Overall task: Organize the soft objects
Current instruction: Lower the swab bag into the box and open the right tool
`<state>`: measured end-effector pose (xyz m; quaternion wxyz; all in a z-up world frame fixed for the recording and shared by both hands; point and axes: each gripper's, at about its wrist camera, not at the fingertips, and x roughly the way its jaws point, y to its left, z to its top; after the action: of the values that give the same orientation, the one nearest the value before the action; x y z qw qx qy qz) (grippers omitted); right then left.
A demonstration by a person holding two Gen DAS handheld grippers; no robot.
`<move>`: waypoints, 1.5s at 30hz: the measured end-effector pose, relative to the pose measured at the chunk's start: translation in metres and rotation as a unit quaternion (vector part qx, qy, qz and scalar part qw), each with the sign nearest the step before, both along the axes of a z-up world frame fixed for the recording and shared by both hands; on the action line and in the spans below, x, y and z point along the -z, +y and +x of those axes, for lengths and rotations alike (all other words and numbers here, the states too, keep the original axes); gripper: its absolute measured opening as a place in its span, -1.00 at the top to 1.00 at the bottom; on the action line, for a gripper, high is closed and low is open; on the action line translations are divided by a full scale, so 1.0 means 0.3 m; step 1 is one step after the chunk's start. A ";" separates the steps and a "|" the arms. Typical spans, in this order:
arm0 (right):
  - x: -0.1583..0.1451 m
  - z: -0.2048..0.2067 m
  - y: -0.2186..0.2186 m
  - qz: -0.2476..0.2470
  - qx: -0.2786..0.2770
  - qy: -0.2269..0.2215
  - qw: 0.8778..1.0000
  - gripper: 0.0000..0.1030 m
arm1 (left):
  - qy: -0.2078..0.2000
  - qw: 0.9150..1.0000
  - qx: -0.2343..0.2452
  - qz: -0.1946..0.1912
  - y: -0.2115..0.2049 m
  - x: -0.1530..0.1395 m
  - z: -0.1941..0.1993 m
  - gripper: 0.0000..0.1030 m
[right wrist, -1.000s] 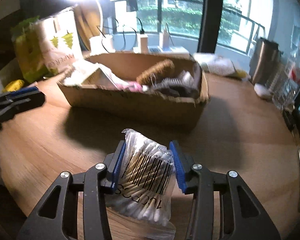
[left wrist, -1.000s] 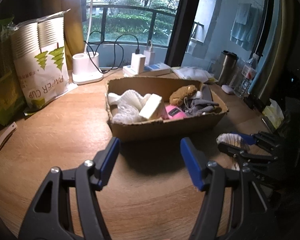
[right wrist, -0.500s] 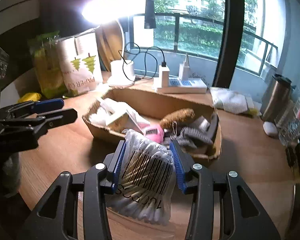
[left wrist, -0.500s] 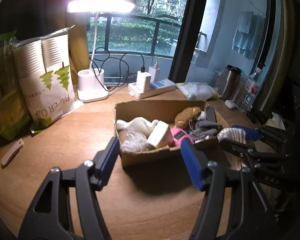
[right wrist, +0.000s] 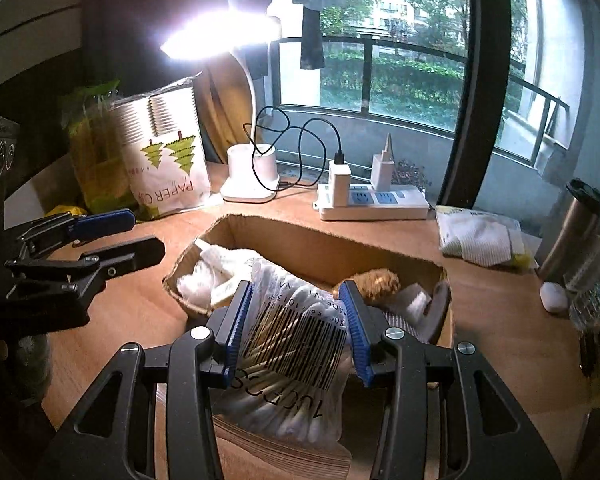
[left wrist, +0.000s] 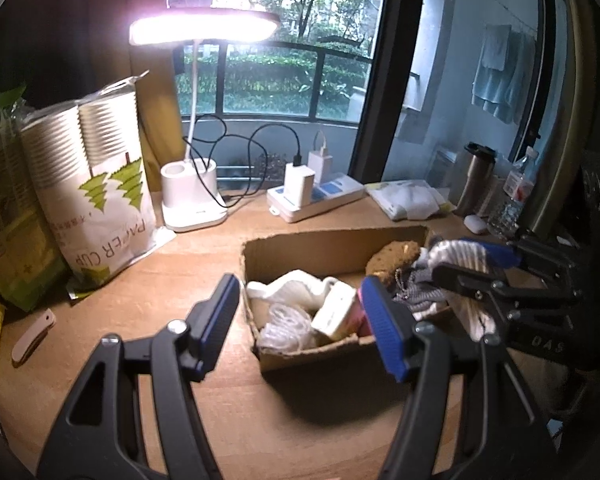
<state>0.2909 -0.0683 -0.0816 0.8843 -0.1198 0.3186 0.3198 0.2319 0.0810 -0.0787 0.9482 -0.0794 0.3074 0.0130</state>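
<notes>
A bag of cotton swabs [right wrist: 288, 344] is clamped in the right gripper [right wrist: 296, 328] above the near edge of the cardboard box [right wrist: 324, 248]. The left gripper [left wrist: 300, 320] is held spread apart with nothing between its fingers, near the box's left end.

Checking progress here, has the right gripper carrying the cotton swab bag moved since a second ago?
Yes. The right gripper, with the cotton swab bag, has risen and advanced from short of the cardboard box to above its near wall.

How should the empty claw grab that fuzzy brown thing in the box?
From above, I'd guess. The fuzzy brown thing lies on top of the pile at the far right of the cardboard box, whose walls block the sides. Pinch its rounded middle across the narrow width with the open left claw.
</notes>
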 end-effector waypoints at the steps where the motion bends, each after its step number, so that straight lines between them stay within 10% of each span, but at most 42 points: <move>1: 0.001 0.013 0.008 0.001 -0.002 0.001 1.000 0.10 | 0.002 1.000 -0.001 0.000 0.004 0.004 0.008 -0.26; 30: 0.176 0.278 0.167 -0.022 -0.025 0.073 0.997 0.07 | 0.062 0.997 -0.006 -0.035 0.055 0.161 0.172 -0.26; 45: 0.138 0.244 0.138 -0.016 -0.011 0.065 0.998 -0.28 | 0.051 0.998 -0.007 -0.030 0.045 0.130 0.137 -0.26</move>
<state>0.3640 -0.0270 -0.1230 0.8561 -0.1165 0.3789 0.3317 0.2731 0.0946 -0.1177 0.9283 -0.1093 0.3552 0.0145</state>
